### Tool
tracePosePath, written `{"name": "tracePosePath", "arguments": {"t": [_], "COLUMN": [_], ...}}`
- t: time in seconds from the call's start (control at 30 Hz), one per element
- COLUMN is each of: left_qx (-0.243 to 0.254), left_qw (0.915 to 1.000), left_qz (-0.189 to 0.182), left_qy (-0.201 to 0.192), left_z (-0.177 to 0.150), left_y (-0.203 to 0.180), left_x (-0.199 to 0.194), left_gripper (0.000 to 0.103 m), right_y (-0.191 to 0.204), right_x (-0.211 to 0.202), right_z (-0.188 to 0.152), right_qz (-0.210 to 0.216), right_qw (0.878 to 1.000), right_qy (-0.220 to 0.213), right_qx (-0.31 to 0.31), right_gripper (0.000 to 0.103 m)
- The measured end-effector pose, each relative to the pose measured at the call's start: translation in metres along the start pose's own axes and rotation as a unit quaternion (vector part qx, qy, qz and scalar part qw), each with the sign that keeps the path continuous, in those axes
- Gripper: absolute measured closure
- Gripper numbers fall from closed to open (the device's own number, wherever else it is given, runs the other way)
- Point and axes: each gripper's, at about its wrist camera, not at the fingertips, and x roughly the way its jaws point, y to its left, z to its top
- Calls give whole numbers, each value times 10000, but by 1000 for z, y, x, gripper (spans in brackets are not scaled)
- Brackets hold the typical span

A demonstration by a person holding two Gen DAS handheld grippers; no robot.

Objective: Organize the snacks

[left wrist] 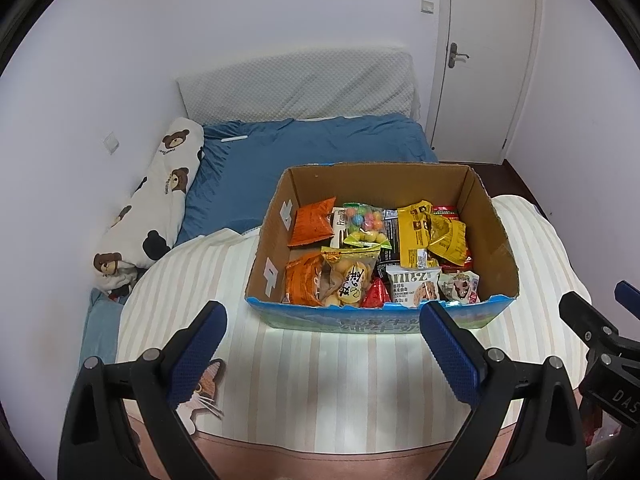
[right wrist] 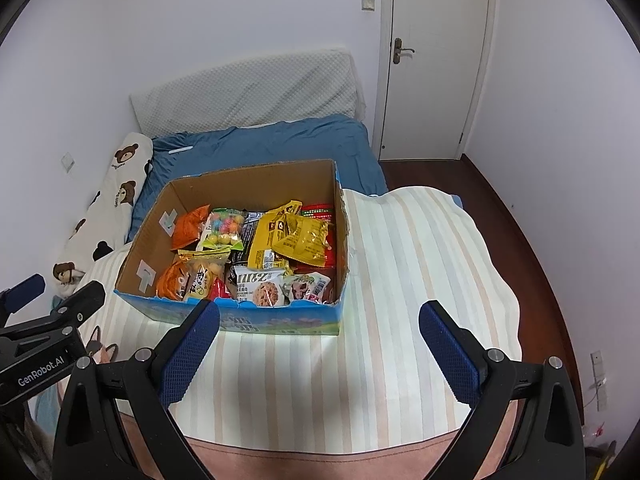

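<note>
An open cardboard box (left wrist: 496, 236) (right wrist: 340, 240) with a blue printed front sits on a striped blanket and holds several snack packets. Among them are an orange packet (left wrist: 313, 222) (right wrist: 190, 227), a yellow bag (left wrist: 434, 236) (right wrist: 294, 240), a bag of coloured candy balls (left wrist: 364, 220) (right wrist: 226, 224) and a white cookie packet (left wrist: 414, 286) (right wrist: 260, 286). My left gripper (left wrist: 322, 328) hovers open just before the box's front edge, empty. My right gripper (right wrist: 320, 330) is open too, empty, near the box's front right corner.
The striped blanket (left wrist: 320, 364) (right wrist: 400, 280) covers a bed with blue sheets (left wrist: 320, 144). A bear-print pillow (left wrist: 160, 196) lies along the left wall. A closed white door (right wrist: 436, 60) stands at the back right; dark floor (right wrist: 520, 220) runs along the right.
</note>
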Motion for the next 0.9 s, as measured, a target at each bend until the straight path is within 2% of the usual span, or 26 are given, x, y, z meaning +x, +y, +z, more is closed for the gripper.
{"name": "tracePosePath", "arguments": {"t": [0.9], "left_qx": [-56], "left_qw": [10000], "left_qz": [-49], "left_qy": [-14], "left_z": [-3], "left_y": [-2], "left_x": [-4], "left_gripper": [4], "right_y": [-1], "right_x": [-7], "right_z": [-2], "right_qz": [-32], "right_qw": [10000], "right_qy": [-15], "right_qx": [16], "right_gripper": [1]}}
